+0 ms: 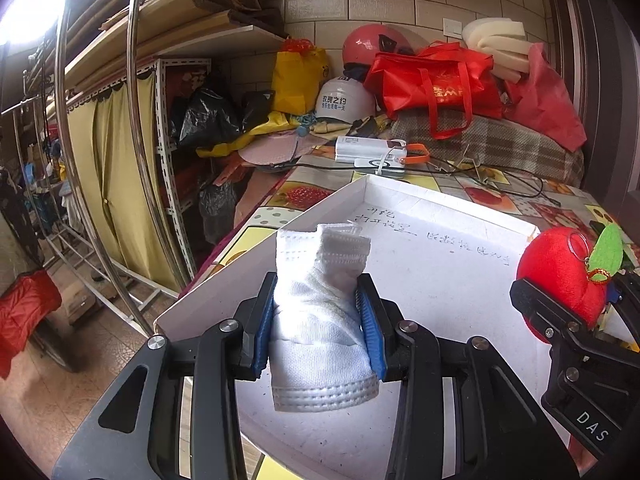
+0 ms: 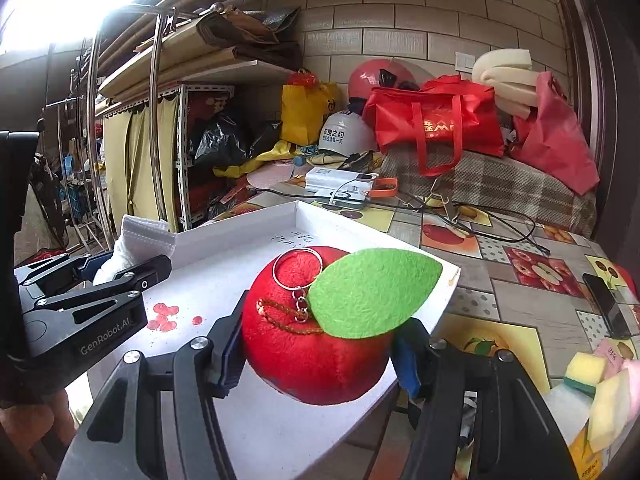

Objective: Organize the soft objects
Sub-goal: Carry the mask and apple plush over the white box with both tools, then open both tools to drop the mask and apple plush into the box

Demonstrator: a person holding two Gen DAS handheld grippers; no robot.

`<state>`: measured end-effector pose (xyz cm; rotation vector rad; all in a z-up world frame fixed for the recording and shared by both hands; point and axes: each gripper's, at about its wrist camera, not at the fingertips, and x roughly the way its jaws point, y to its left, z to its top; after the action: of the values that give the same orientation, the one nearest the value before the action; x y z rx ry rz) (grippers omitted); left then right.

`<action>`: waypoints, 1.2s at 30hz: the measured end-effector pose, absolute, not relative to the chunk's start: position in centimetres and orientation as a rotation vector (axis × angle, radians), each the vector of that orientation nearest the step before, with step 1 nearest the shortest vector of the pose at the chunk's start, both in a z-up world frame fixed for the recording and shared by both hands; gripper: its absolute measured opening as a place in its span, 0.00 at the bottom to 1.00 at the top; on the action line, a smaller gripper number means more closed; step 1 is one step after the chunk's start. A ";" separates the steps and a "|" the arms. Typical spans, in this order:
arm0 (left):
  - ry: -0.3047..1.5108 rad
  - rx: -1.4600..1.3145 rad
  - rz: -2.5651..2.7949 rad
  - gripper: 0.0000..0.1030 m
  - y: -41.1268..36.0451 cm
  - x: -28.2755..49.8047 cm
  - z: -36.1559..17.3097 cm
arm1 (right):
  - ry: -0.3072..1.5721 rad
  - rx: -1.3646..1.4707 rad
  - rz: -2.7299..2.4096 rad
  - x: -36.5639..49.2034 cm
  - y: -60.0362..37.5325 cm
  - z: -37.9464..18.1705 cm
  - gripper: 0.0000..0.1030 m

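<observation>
My left gripper [image 1: 320, 320] is shut on a rolled white cloth [image 1: 320, 312] and holds it above the white tray [image 1: 440, 280]. My right gripper [image 2: 320, 344] is shut on a red plush apple [image 2: 312, 352] with a green felt leaf and a key ring, held over the same tray [image 2: 248, 248]. The apple [image 1: 560, 276] and right gripper show at the right edge of the left wrist view. The cloth [image 2: 136, 240] and left gripper [image 2: 120, 268] show at the left of the right wrist view.
The table has a fruit-print cover [image 2: 500, 272]. Yellow and pink sponges [image 2: 600, 384] lie at the right front. A black phone [image 2: 608, 304], cables [image 2: 500, 224], white power banks [image 2: 344, 184], helmets and red bags [image 2: 432, 124] crowd the back. A metal rack [image 1: 100, 160] stands left.
</observation>
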<state>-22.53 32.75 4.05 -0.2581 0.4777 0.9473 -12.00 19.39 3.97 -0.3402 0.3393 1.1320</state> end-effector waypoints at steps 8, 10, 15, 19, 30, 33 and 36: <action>0.451 -0.290 1.009 0.84 33.3 -23.5 4.1 | 0.319 -0.375 1.132 -12.9 19.6 4.0 0.86; 0.425 -0.324 1.036 1.00 33.6 -24.3 4.1 | 0.300 -0.374 1.127 -13.1 19.6 4.1 0.93; 0.412 -0.339 1.045 1.00 33.8 -24.6 4.2 | 0.289 -0.366 1.116 -12.9 19.7 4.3 1.00; 0.387 -0.318 1.068 1.00 33.2 -24.9 4.4 | 0.233 -0.328 1.112 -13.2 18.8 4.7 1.00; 0.327 -0.279 1.082 1.00 30.7 -25.8 4.8 | 0.170 -0.285 1.168 -15.8 13.6 4.8 1.00; 0.322 -0.246 1.051 1.00 28.8 -25.8 5.0 | 0.174 -0.285 1.200 -16.1 11.4 4.8 1.00; 0.322 -0.195 0.999 1.00 25.9 -25.2 5.1 | 0.210 -0.267 1.212 -15.1 9.1 4.8 1.00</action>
<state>-25.19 25.93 5.08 -0.1952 0.3220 0.9991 -15.15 9.07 4.78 -0.2674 0.2095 1.2123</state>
